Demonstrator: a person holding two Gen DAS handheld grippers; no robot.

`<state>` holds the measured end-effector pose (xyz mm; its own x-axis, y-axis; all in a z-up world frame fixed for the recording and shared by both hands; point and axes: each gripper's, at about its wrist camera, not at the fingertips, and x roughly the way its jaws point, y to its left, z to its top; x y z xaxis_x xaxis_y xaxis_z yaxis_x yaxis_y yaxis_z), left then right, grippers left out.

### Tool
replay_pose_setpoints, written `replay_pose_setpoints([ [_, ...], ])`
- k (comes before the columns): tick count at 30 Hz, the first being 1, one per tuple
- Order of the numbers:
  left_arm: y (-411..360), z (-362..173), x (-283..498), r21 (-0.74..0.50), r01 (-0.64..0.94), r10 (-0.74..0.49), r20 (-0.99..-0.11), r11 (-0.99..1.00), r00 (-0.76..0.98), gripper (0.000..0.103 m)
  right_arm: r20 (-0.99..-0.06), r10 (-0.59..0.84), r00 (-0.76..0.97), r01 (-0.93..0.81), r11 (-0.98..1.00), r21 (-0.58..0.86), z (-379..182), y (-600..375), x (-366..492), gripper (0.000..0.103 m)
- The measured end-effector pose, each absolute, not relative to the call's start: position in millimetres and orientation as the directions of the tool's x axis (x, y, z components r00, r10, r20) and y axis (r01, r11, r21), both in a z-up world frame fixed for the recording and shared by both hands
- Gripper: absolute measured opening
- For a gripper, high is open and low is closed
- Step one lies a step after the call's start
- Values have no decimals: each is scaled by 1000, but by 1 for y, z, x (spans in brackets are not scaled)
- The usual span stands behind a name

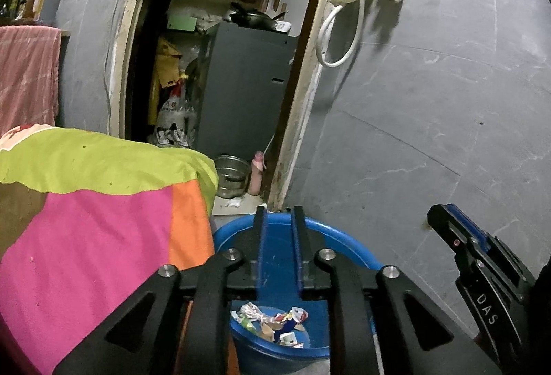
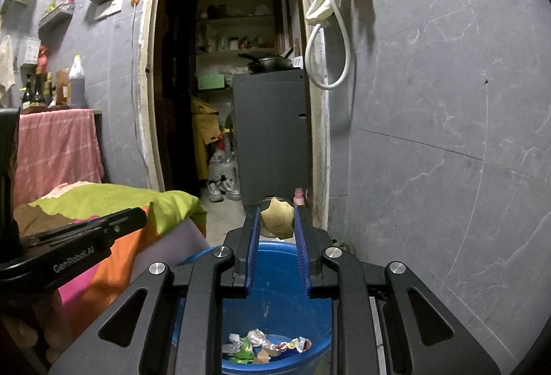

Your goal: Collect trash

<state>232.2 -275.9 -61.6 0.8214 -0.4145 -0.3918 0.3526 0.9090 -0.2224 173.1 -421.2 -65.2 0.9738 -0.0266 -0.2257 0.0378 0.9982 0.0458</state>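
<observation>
My left wrist view looks down over the blue bucket (image 1: pixel 344 240), close. My right wrist view sits just beside it, sharing that bucket (image 2: pixel 275 271) and the doorway (image 2: pixel 234 64) beyond.

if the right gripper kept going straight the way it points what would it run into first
Probably nothing close. The right gripper, pinching a tan scrap, points over the blue bucket toward the doorway; the dark cabinet or the floor before it looks first, though depth is unclear.

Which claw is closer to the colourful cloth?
Left. The left claw sits beside the colourful cloth; the right claw, gripping a tan scrap, is further off over the blue bucket.
</observation>
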Motion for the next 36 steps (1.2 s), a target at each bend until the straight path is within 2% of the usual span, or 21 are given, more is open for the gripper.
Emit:
replay_pose_setpoints([
  [2, -275, -62, 233, -226, 351, -414, -392, 909, 821, 17, -226, -26, 974, 37, 998, 46, -65, -421, 173, 19],
  [5, -273, -62, 233, -231, 346, -412, -389, 909, 824, 23, -224, -23, 974, 35, 998, 49, -66, -420, 173, 30],
  [11, -266, -60, 232, -245, 327, -400, -378, 913, 835, 38, -212, -29, 977, 40, 998, 49, -67, -423, 172, 30],
  [12, -265, -60, 231, -244, 321, -394, -378, 915, 838, 39, -208, -34, 978, 45, 998, 50, -67, -424, 171, 34],
  [15, -262, -57, 230, -246, 303, -378, -373, 921, 847, 52, -190, -38, 981, 51, 997, 62, -65, -425, 168, 47],
  [20, -258, -53, 227, -238, 258, -332, -358, 936, 873, 69, -164, -57, 985, 68, 996, 58, -59, -424, 162, 52],
  [22, -257, -52, 227, -228, 246, -317, -357, 942, 879, 73, -156, -66, 986, 75, 996, 55, -56, -425, 161, 59],
  [23, -256, -51, 227, -228, 239, -309, -356, 944, 882, 76, -148, -70, 987, 79, 995, 58, -54, -426, 159, 68],
  [24, -255, -50, 226, -231, 233, -305, -357, 945, 883, 78, -141, -70, 988, 79, 995, 63, -53, -427, 158, 73],
  [28, -248, -46, 226, -249, 208, -289, -355, 946, 889, 92, -131, -78, 988, 87, 994, 61, -48, -429, 154, 77],
  [29, -246, -44, 226, -253, 205, -287, -354, 945, 890, 95, -130, -79, 988, 87, 994, 63, -47, -429, 154, 80],
  [36, -233, -26, 215, -244, 210, -283, -321, 947, 904, 101, -106, -79, 991, 87, 993, 74, -34, -431, 146, 103],
])
